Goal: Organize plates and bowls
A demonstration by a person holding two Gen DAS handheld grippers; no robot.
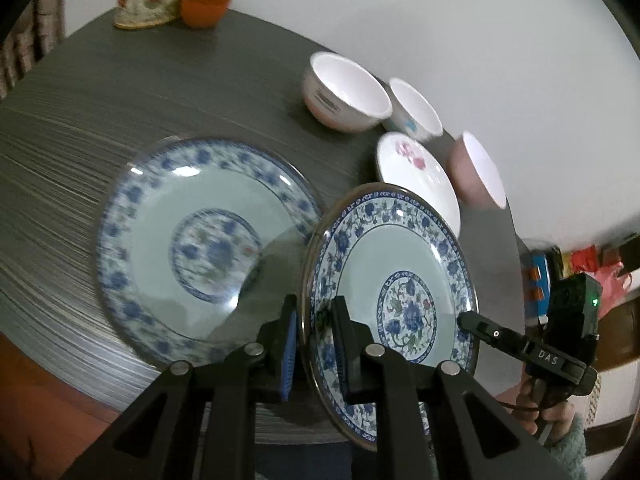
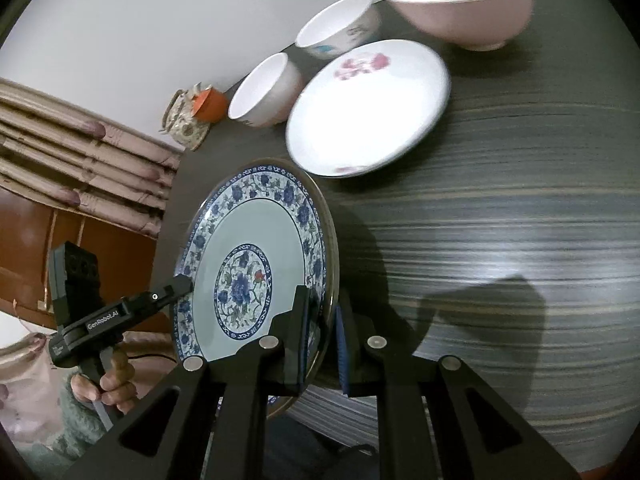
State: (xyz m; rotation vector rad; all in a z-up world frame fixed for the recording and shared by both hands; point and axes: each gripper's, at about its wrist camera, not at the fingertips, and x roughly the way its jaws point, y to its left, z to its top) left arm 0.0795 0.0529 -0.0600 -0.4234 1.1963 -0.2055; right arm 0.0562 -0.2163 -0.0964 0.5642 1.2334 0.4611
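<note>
A blue-and-white floral plate hangs tilted above the dark table, held by both grippers. My left gripper is shut on its near-left rim. My right gripper is shut on the opposite rim, and it shows in the left wrist view at the plate's right edge. The left gripper shows in the right wrist view at the plate's left edge. A second, matching blue plate lies flat on the table just left of the held one.
On the striped dark table sit a white plate with pink flowers, a white bowl, a small blue-marked bowl and a pink bowl. An orange lidded cup and a floral pouch stand at the far edge.
</note>
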